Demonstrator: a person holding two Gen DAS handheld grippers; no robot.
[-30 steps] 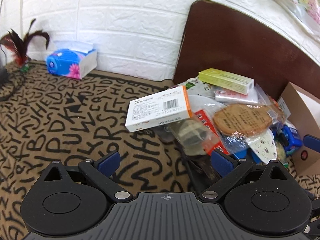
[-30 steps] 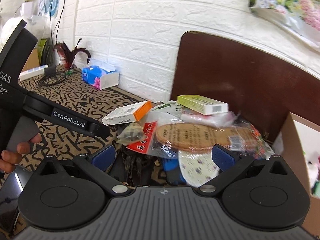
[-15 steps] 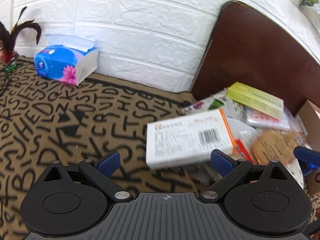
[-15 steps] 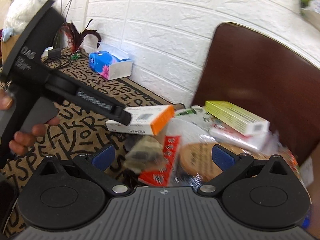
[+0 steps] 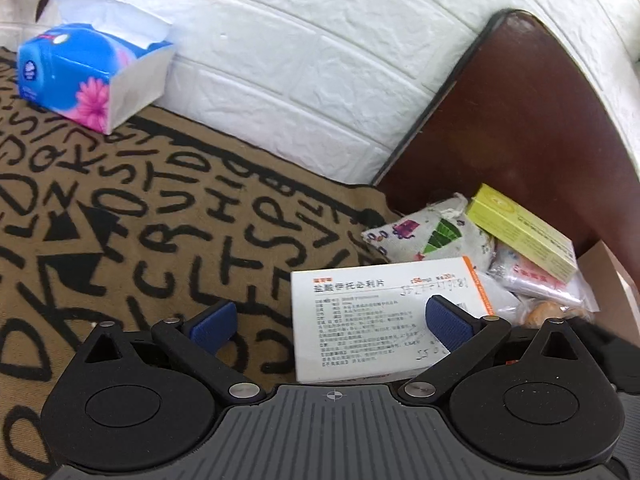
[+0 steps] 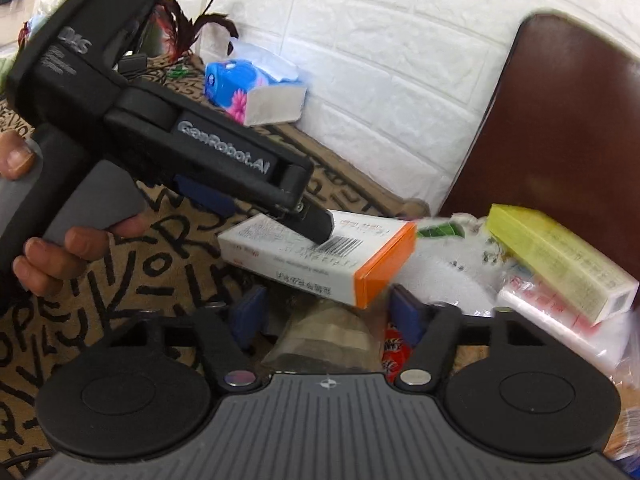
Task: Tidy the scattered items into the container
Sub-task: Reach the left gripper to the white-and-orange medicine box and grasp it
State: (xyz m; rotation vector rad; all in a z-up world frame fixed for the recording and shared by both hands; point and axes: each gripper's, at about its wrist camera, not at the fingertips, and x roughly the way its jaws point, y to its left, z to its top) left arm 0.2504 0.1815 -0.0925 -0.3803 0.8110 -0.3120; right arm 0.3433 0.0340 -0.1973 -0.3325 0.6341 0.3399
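Observation:
A white medicine box with an orange end (image 5: 372, 320) (image 6: 320, 256) lies at the left edge of a pile of packets on the lettered cloth. My left gripper (image 5: 330, 324) (image 6: 260, 208) is open around it, with the right finger (image 5: 448, 324) lying over the box's top face. My right gripper (image 6: 328, 314) hangs just below that box. Its jaws are closing on a clear packet with brownish contents (image 6: 324, 340), and a small gap still shows beside the pads. A yellow-green box (image 5: 520, 232) (image 6: 560, 260) tops the pile. A cardboard container's corner (image 5: 608, 268) shows at the right.
A dark brown board (image 5: 520, 140) leans on the white brick wall behind the pile. A blue tissue box (image 5: 80, 76) (image 6: 248, 88) stands far left by the wall. A printed fabric pouch (image 5: 424, 232) and a person's hand (image 6: 60, 256) on the left gripper's handle are also in view.
Both grippers have moved down and in toward the pile. The left one now straddles the white box. The right jaws have narrowed around the clear packet.

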